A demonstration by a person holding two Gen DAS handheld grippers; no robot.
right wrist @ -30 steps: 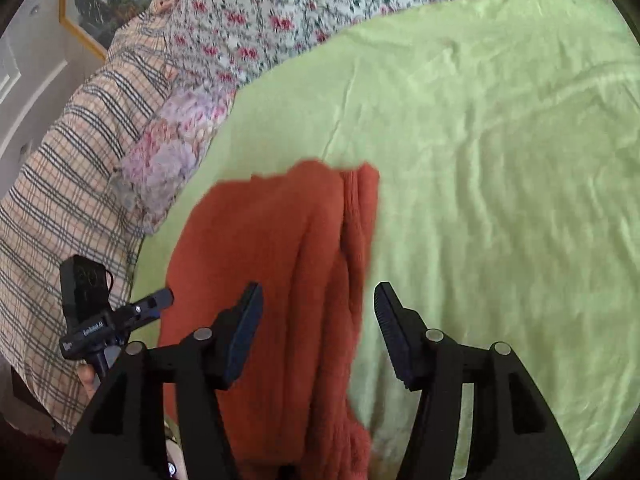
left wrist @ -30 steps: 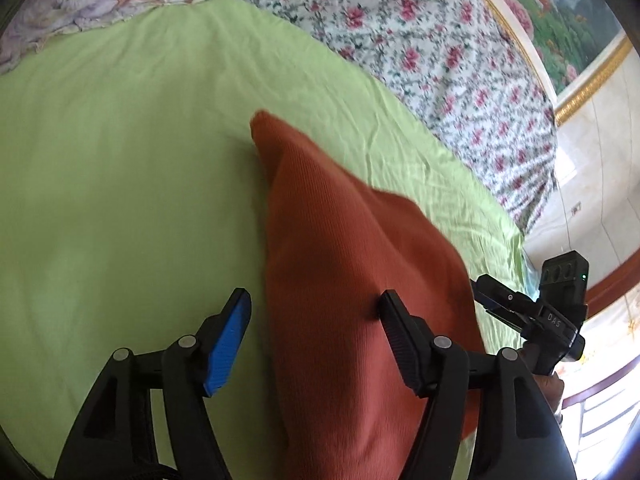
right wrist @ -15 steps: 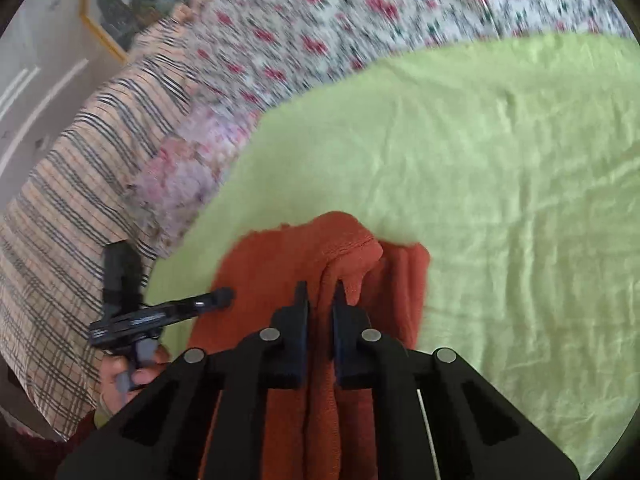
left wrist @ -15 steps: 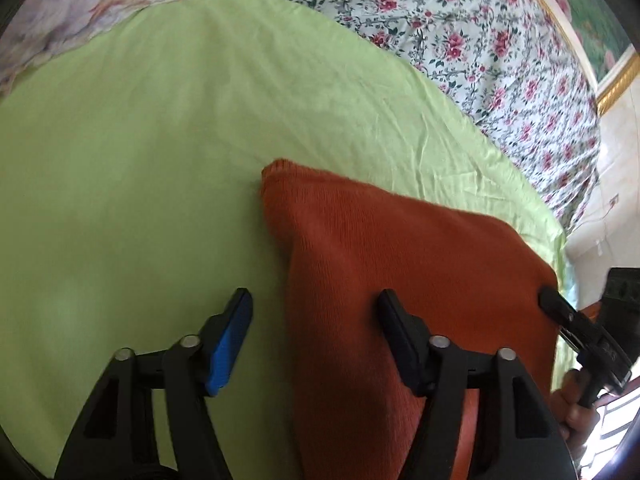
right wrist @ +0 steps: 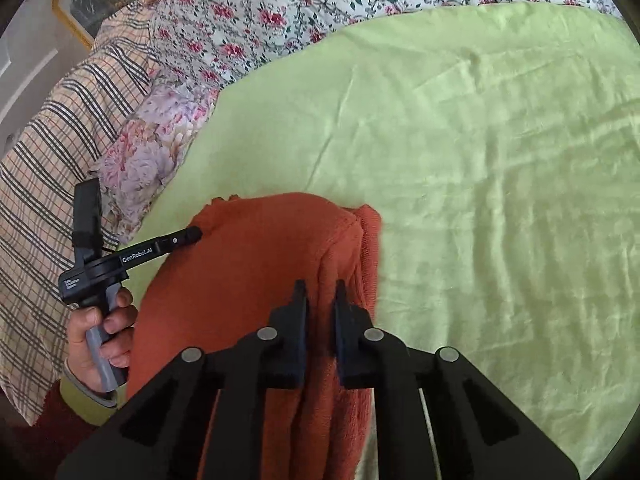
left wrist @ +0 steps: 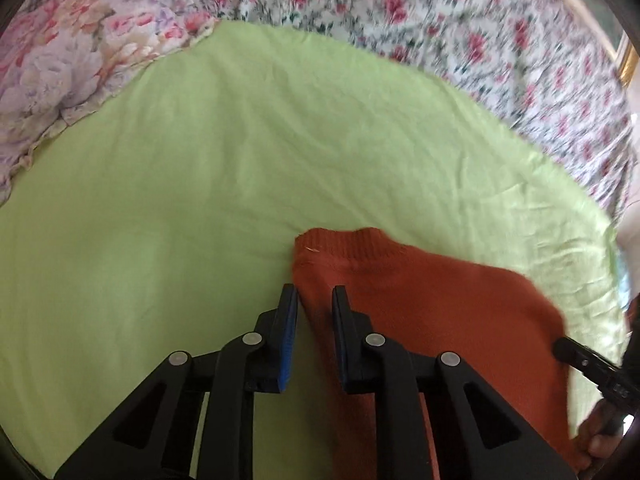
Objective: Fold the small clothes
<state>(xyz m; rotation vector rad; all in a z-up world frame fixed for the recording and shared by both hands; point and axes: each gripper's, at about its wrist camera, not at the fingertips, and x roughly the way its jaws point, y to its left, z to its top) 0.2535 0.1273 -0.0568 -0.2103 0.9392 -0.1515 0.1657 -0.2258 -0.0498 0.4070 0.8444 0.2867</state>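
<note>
Surveying from largest to smallest, we find the bed (right wrist: 500, 160) under a green sheet (left wrist: 200, 200), floral bedding (right wrist: 280, 12) behind. On the sheet lies the orange sweater (right wrist: 248, 280), already doubled lengthwise by our judgement, a crosswise fold remaining. Left tongs (left wrist: 315, 300) are clenched on its ribbed corner; right tongs (right wrist: 320, 296) are clenched on the folded edge opposite.
</note>
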